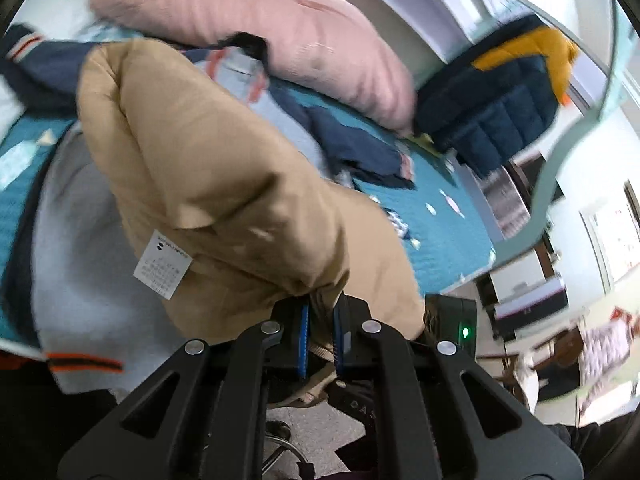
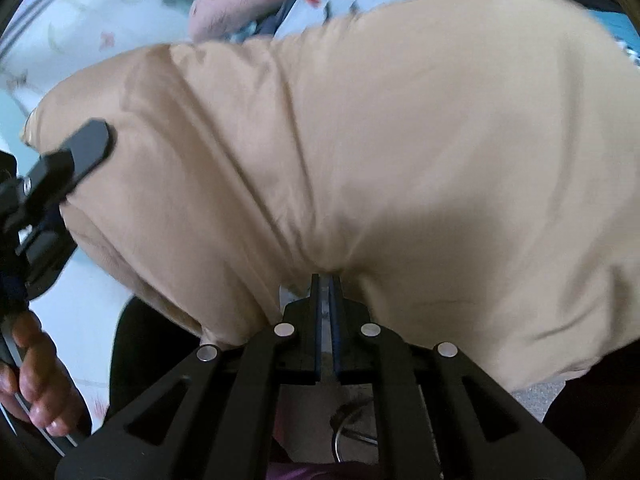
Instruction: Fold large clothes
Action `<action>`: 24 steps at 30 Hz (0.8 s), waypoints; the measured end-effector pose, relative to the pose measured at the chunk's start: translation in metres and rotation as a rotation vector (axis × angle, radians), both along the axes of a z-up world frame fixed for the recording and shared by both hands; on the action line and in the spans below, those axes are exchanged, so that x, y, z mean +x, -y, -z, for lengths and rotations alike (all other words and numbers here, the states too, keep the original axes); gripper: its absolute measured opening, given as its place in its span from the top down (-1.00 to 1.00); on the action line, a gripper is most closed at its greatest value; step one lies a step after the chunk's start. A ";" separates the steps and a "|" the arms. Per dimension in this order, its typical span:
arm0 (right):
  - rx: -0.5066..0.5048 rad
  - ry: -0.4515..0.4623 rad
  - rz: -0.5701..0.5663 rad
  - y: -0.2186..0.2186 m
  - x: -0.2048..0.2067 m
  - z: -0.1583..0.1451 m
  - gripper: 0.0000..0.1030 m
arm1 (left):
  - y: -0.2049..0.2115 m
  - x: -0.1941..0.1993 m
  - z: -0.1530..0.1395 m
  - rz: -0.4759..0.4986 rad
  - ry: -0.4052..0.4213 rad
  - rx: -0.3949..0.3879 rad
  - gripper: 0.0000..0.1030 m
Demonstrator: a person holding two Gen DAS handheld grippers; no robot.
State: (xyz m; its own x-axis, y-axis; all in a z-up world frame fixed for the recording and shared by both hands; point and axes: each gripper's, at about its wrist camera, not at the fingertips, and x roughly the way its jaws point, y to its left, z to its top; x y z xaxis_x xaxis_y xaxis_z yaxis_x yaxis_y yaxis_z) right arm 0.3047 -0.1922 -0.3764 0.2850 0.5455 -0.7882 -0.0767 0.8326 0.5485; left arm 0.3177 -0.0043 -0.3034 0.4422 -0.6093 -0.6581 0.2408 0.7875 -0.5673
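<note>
The left tool [image 1: 320, 320] was clamped on a fold of the puffy tan padded jacket [image 1: 224, 184], which bulged from 6 toward 11 o'clock above the teal quilted bed [image 1: 452, 216]; open bedding lay only at 3 o'clock. The right tool [image 2: 329, 292] pinched the same smooth, softly creased jacket [image 2: 380, 140], filling its view. A pink pillow [image 1: 256, 20] sat at 12 o'clock.

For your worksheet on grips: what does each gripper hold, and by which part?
Both are shut on the puffy tan padded coat. The left gripper pinches an edge near its white care label; the right gripper pinches a gathered fold of the shell.
</note>
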 end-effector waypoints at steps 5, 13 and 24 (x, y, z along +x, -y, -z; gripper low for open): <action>-0.003 0.079 0.130 0.043 -0.011 -0.019 0.89 | 0.059 0.010 0.002 0.144 -0.006 0.006 0.85; 0.009 0.054 0.323 0.101 -0.027 -0.023 0.88 | 0.129 0.013 0.032 0.289 -0.074 0.037 0.84; 0.113 0.122 0.320 0.153 -0.018 -0.079 0.15 | 0.167 0.013 0.061 0.384 -0.123 0.061 0.84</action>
State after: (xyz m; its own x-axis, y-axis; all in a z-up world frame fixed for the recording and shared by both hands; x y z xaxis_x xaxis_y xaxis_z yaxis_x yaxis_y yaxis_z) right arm 0.2871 -0.3449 -0.2978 0.5438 0.4955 -0.6773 0.1069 0.7596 0.6416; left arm 0.3304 -0.1711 -0.3645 0.1056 -0.6731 -0.7320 0.4576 0.6864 -0.5652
